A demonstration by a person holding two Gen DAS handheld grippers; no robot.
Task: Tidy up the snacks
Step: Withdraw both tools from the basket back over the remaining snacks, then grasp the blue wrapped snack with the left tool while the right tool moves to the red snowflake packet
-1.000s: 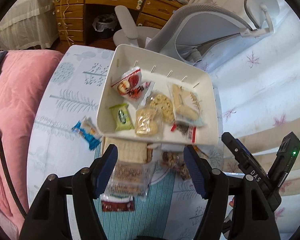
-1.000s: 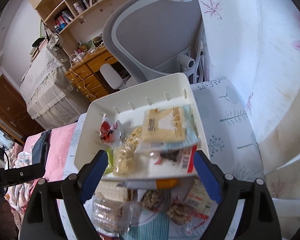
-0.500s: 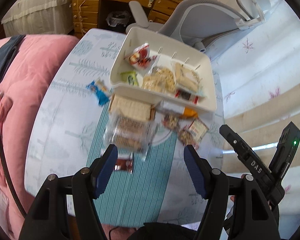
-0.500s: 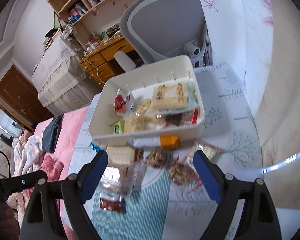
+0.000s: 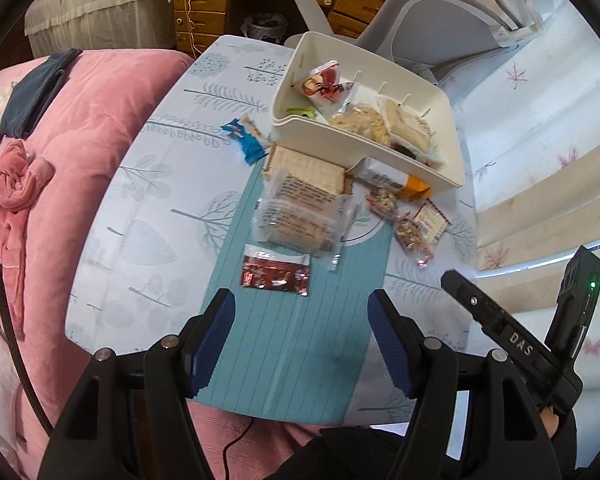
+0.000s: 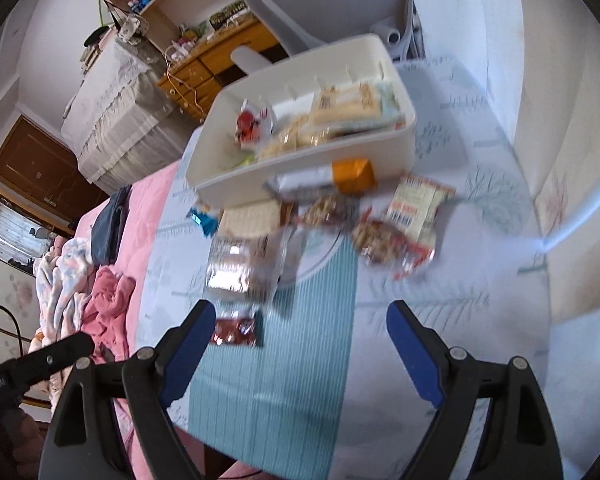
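Pulled back from the white bin (image 5: 440, 168), both claws, left claw (image 5: 300, 344) and right claw (image 6: 300, 352), spread and empty; dark red packet (image 5: 276, 274) straight ahead of left claw, lying crosswise, nearer it.

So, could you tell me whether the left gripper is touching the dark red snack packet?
Apart: the left wrist view shows bare teal mat between the left gripper and the dark red snack packet.
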